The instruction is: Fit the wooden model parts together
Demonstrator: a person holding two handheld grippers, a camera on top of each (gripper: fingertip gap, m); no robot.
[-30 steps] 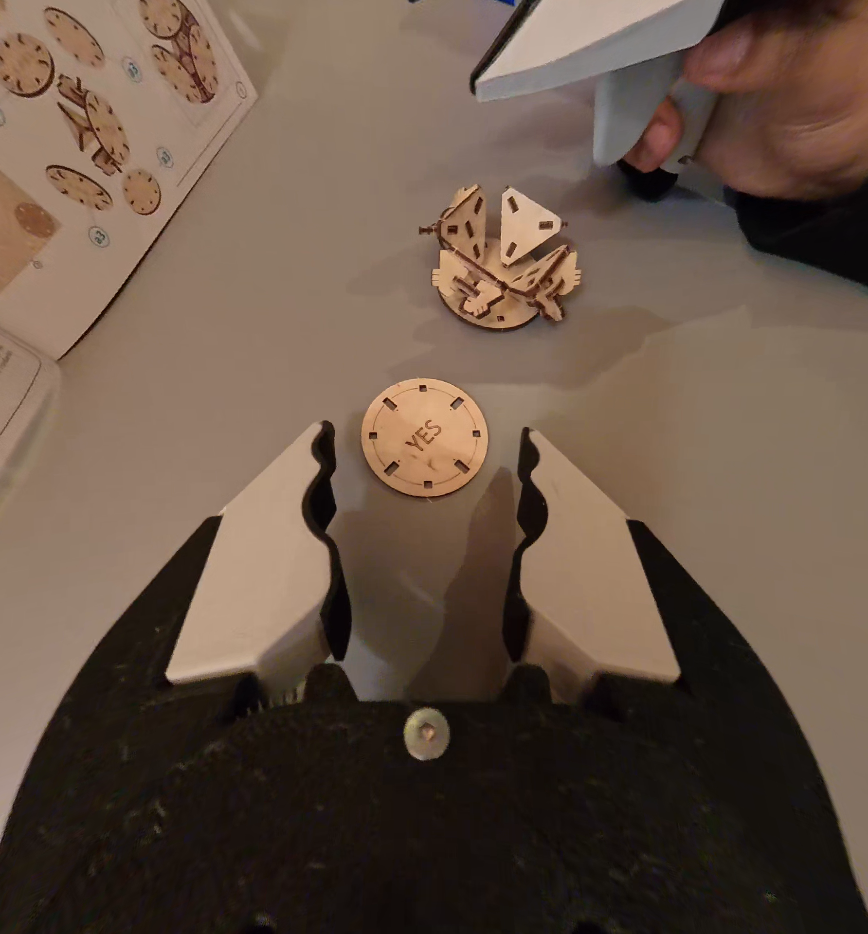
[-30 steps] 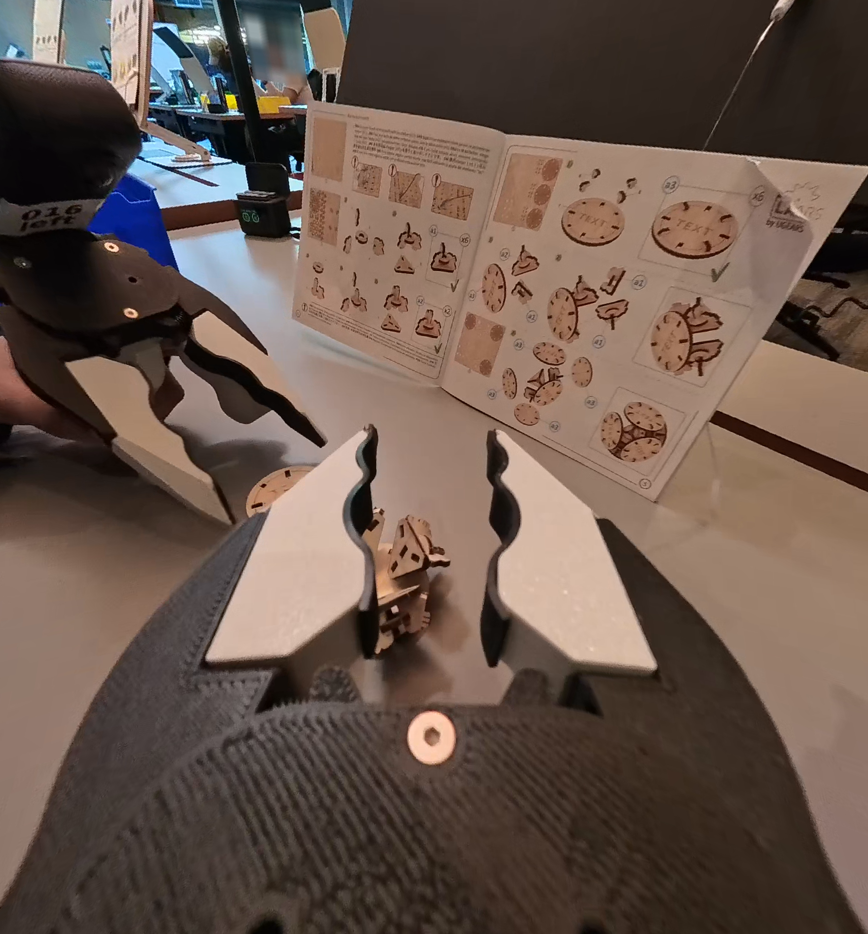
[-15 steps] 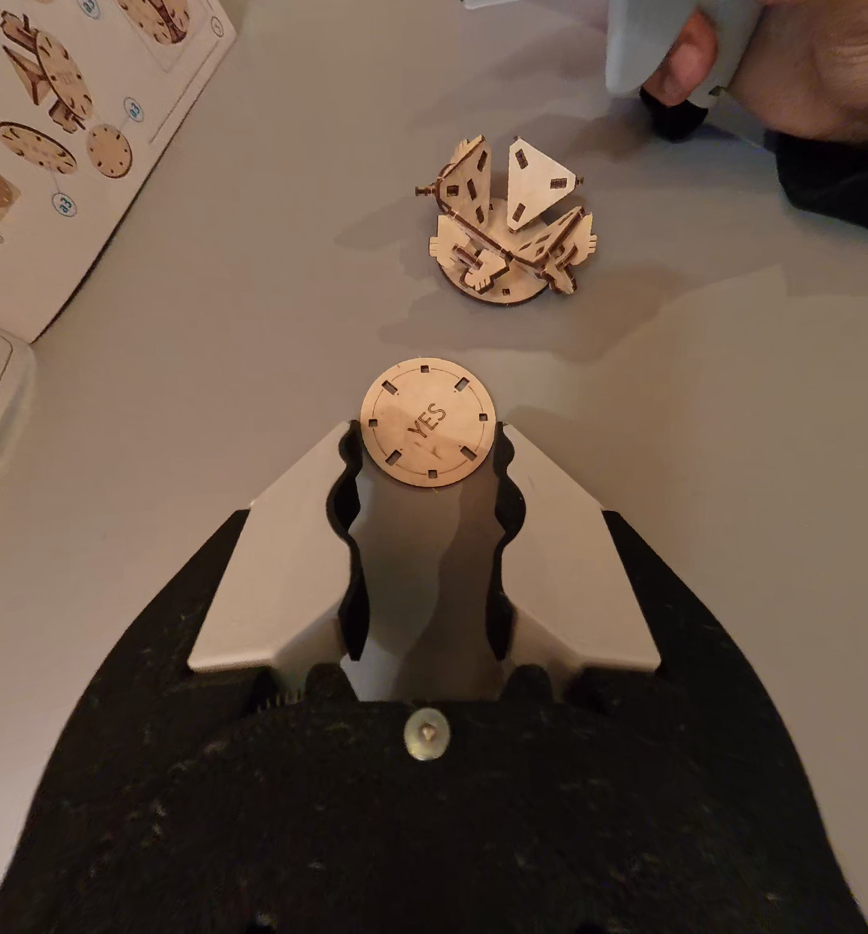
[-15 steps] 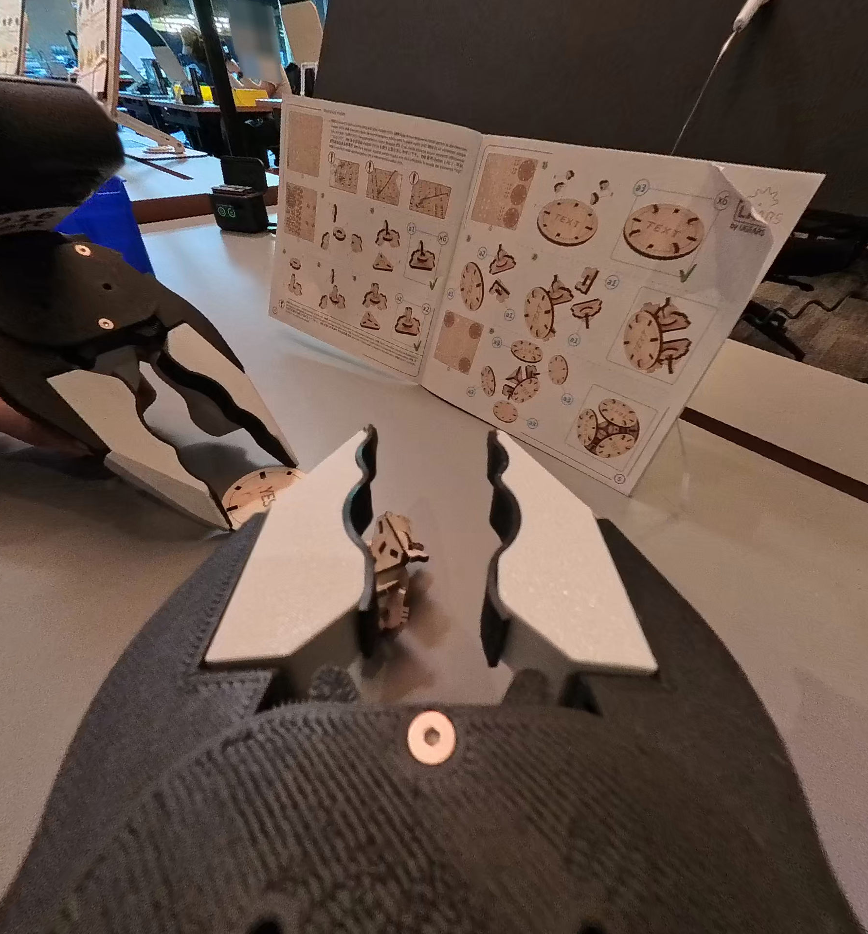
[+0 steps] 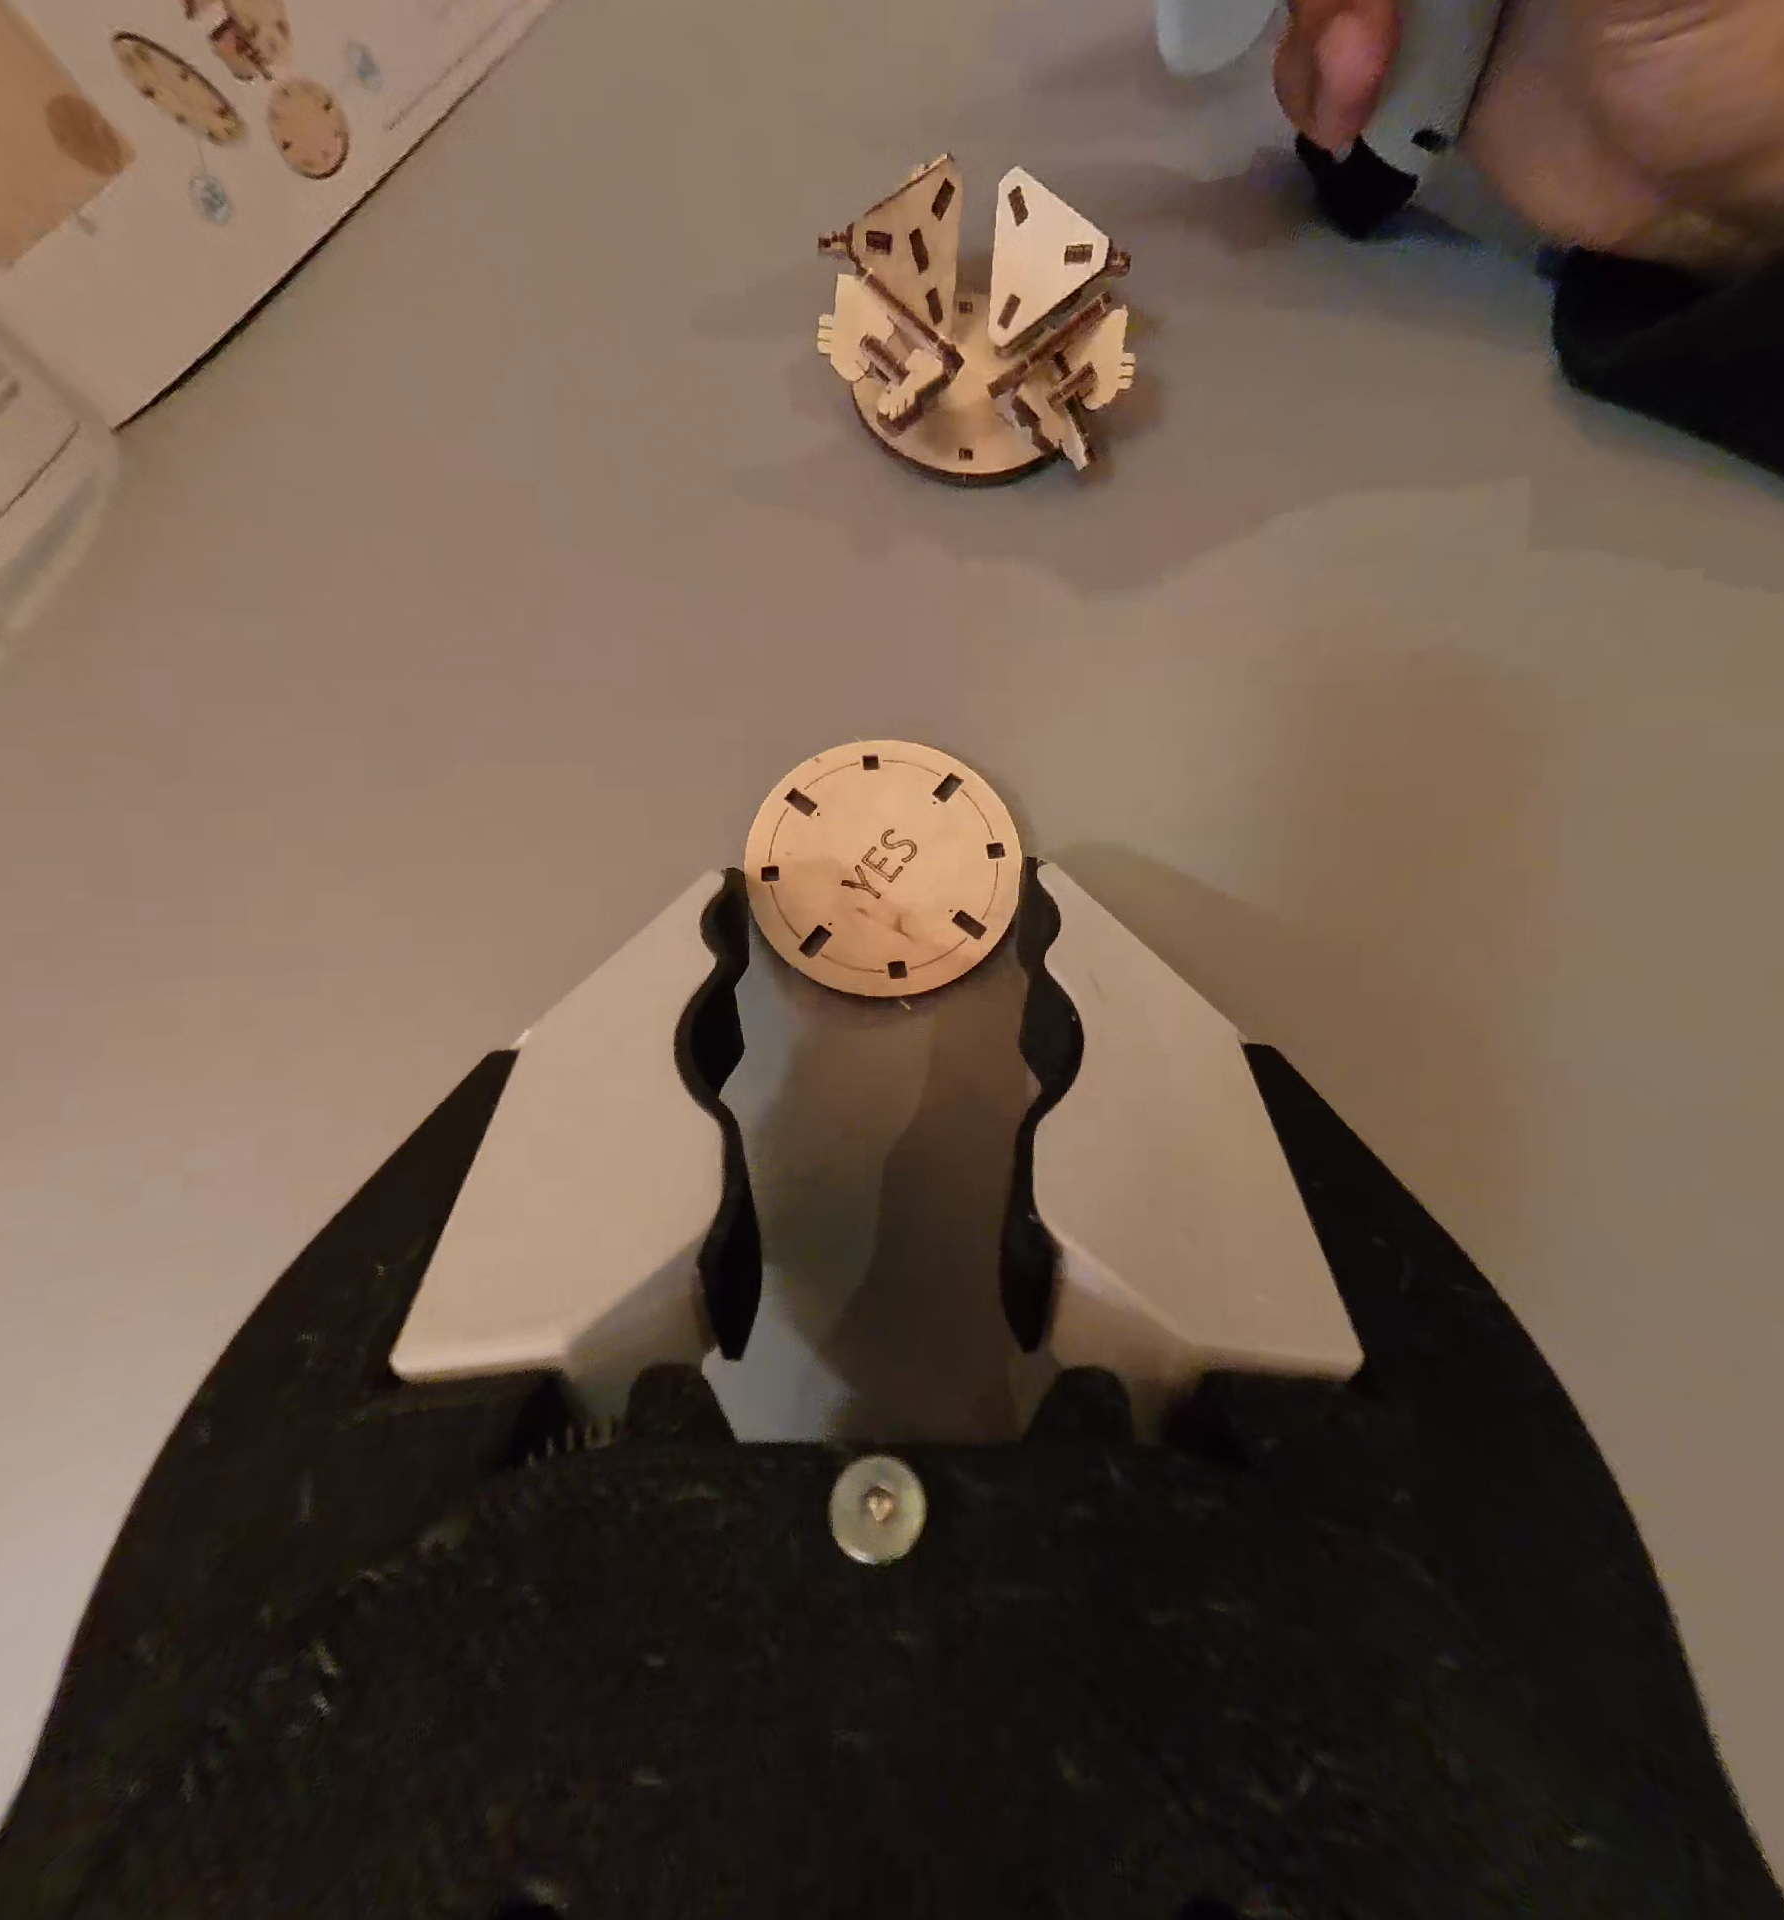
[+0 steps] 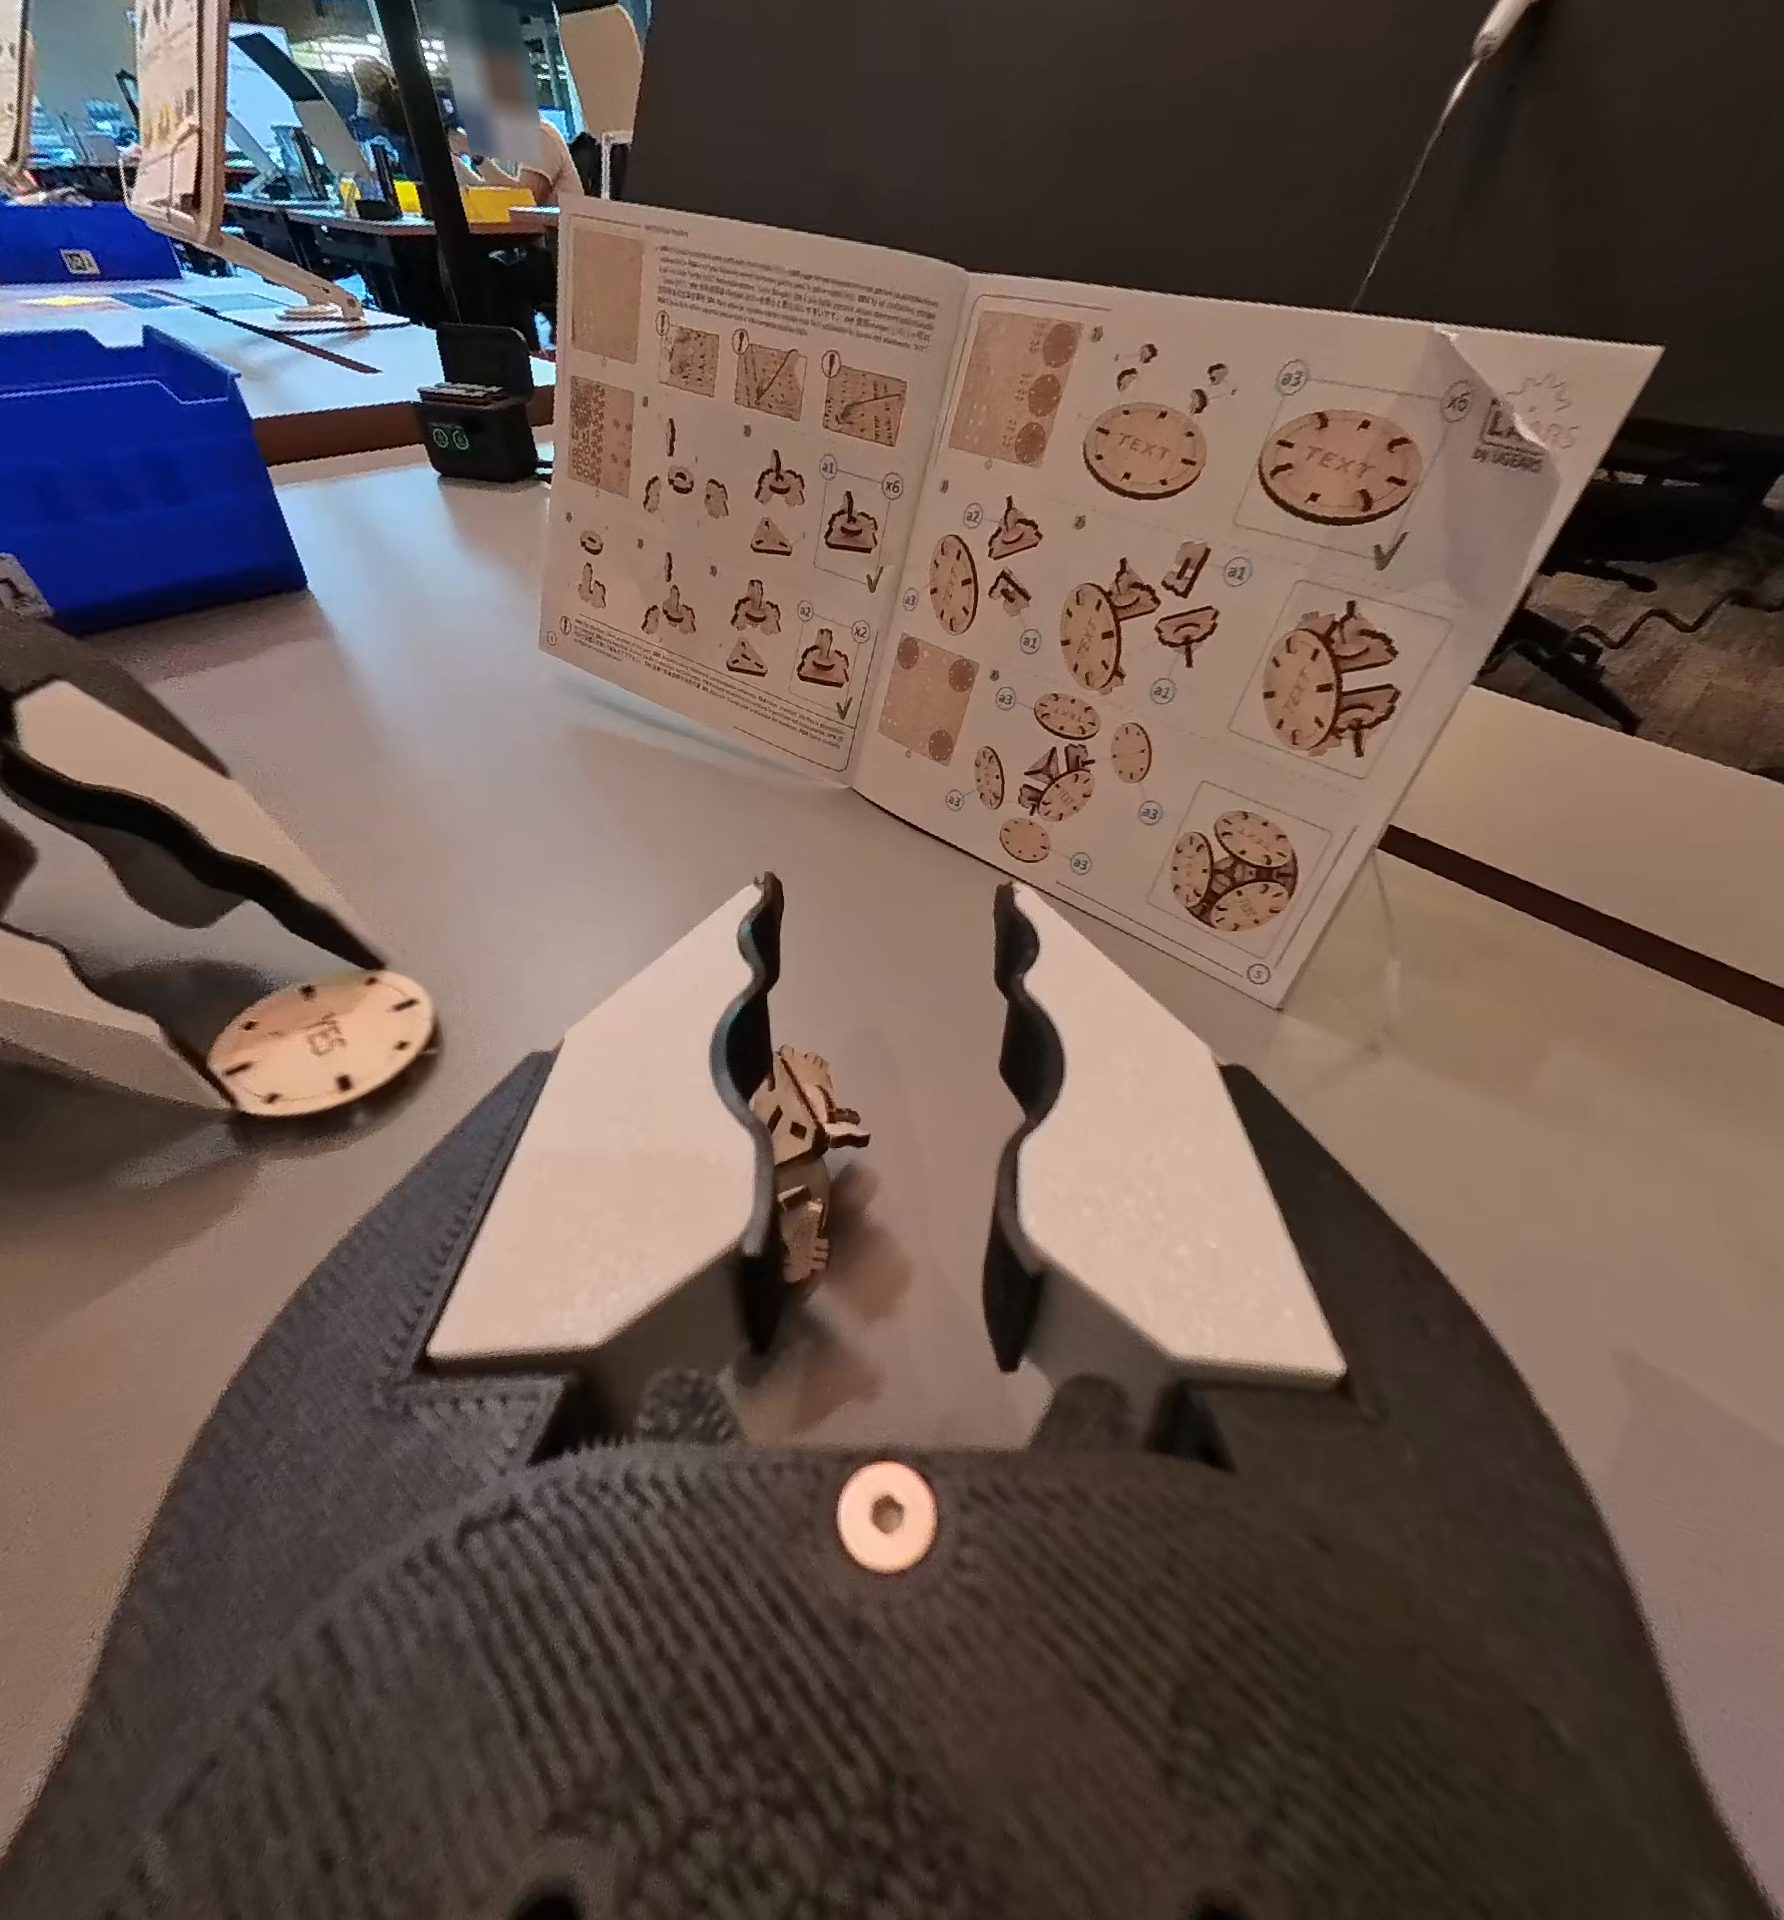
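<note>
**Disc at my left tips, wooden piece under my right**

While my left tongs (image 5: 883,883) sit low over the grey table (image 5: 452,675), their tips have closed in on the round wooden disc (image 5: 883,868), one black pad on each side of its rim. Both pads look pressed to the edge, and from my right-hand camera the disc's outer edge seems raised slightly off the table (image 6: 325,1029). Most of the disc pokes out beyond the tips.

My right tongs (image 6: 880,904) stand partly open with nothing clamped. Down between the fingers, close by the left pad (image 6: 748,1091), I see part of the small wooden assembly (image 6: 805,1164) standing on the table; the right pad is clearly apart from it. From my left camera the same assembly (image 5: 976,343) stands alone on its round base, well ahead of the disc.

An open instruction booklet (image 6: 1075,582) is propped upright beyond my right tips, and a blue bin (image 6: 88,468) sits off to the left.
</note>
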